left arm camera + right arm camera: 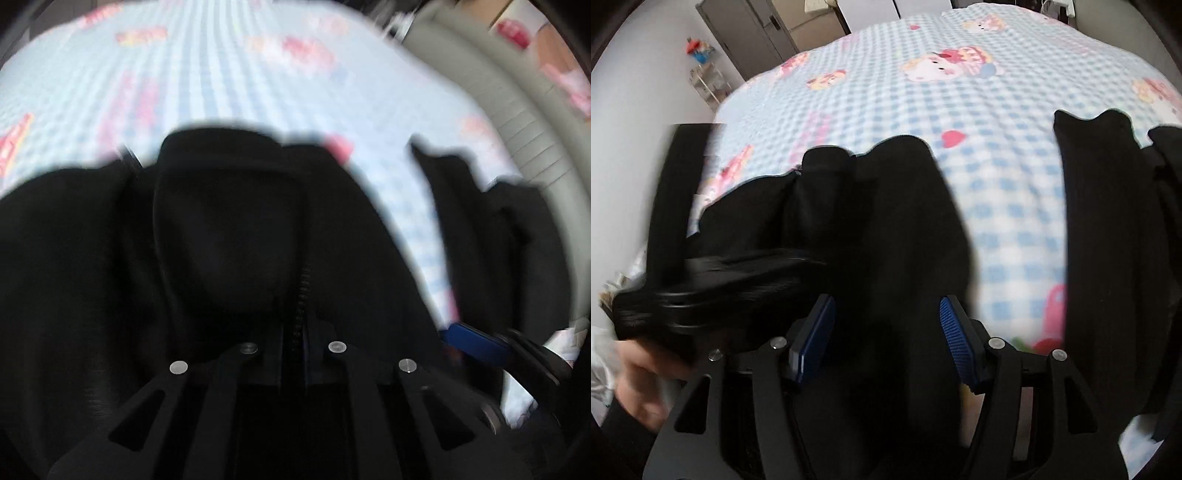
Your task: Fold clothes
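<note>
Item: black garment (pixel 905 221), lying bunched on the bed and reaching toward me; a second black fold (pixel 1108 240) lies to the right, with bare blanket between the two.

Right gripper (pixel 886 339): released, blue pads (pixel 955 339) spread with black cloth lying between them; I cannot tell whether they touch it.

Left gripper (pixel 291 317): fingers drawn together, clenched on the black garment, which fills most of my left view; that view is blurred.

Obstruction: the left gripper's body (pixel 713 288) crosses my right view at lower left, with a hand (pixel 646 376) below it.

Surface: blue-and-white checked blanket (pixel 923 110) with cartoon prints.

Room: grey door (pixel 746 33), small shelf rack (pixel 705 83) by a white wall; pale padded bed edge (pixel 517 122) in the left view.
</note>
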Action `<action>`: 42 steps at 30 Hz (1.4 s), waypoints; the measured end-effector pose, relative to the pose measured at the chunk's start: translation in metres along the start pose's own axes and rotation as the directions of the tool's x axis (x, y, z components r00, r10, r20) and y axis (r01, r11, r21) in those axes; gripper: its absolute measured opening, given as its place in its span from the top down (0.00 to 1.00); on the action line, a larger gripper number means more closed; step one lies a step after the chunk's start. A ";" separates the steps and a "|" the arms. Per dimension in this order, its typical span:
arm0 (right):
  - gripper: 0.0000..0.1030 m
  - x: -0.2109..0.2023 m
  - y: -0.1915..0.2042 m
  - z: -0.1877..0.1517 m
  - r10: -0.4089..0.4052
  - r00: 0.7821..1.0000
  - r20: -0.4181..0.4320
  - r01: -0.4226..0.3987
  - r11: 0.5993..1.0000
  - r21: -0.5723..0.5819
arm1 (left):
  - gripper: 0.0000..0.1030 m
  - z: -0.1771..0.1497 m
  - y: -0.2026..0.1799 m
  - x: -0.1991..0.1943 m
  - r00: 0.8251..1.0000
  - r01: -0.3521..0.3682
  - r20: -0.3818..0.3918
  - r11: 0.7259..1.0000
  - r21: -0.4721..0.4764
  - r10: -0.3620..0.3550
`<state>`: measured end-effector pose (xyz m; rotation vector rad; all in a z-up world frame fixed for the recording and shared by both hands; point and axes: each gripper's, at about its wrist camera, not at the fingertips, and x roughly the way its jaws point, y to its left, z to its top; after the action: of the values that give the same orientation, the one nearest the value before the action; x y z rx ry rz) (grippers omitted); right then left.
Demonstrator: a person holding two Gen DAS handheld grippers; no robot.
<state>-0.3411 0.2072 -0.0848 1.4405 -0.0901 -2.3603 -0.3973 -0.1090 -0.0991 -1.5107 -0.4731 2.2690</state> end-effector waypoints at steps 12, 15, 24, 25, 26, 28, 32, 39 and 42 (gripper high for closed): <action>0.27 0.012 -0.027 0.050 0.170 0.985 -0.030 -0.169 0.985 0.031 | 0.47 -0.010 0.090 -0.072 0.989 0.028 0.150 0.992 -0.126 -0.009; 0.11 0.058 -0.011 0.079 0.253 0.962 -0.104 -0.256 0.967 -0.016 | 0.50 -0.009 0.089 -0.071 0.990 0.039 0.140 0.991 -0.127 -0.021; 0.89 0.034 0.021 0.069 0.257 0.966 -0.023 -0.258 0.964 -0.066 | 0.53 -0.004 0.079 -0.064 0.994 0.070 0.096 0.990 -0.122 -0.059; 0.90 0.026 0.024 0.068 0.263 0.965 -0.004 -0.262 0.962 -0.073 | 0.52 -0.003 0.078 -0.063 0.994 0.074 0.091 0.990 -0.121 -0.063; 0.90 0.017 0.028 0.068 0.268 0.963 0.016 -0.266 0.961 -0.081 | 0.45 -0.003 0.077 -0.062 0.994 0.077 0.087 0.990 -0.121 -0.067; 0.92 -0.001 0.035 0.066 0.279 0.959 0.054 -0.274 0.957 -0.095 | 0.35 -0.002 0.075 -0.060 0.994 0.084 0.077 0.989 -0.120 -0.075; 0.93 -0.044 0.021 0.069 0.215 0.962 0.171 -0.202 0.975 -0.088 | 0.35 0.020 0.037 -0.015 0.992 0.125 0.022 0.987 -0.096 -0.123; 0.93 -0.104 0.017 0.064 0.136 0.948 0.288 -0.101 0.986 -0.135 | 0.59 0.028 -0.041 0.022 0.936 0.351 -0.025 0.936 -0.011 -0.351; 0.93 -0.128 0.017 0.061 0.108 0.936 0.334 -0.058 0.986 -0.155 | 0.83 0.016 -0.061 0.010 0.930 0.367 0.012 0.929 0.053 -0.368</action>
<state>-0.3371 0.2272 0.0571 0.9313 -0.0688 -2.4664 -0.4083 -0.0524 -0.0728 -1.2510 -0.6419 1.9894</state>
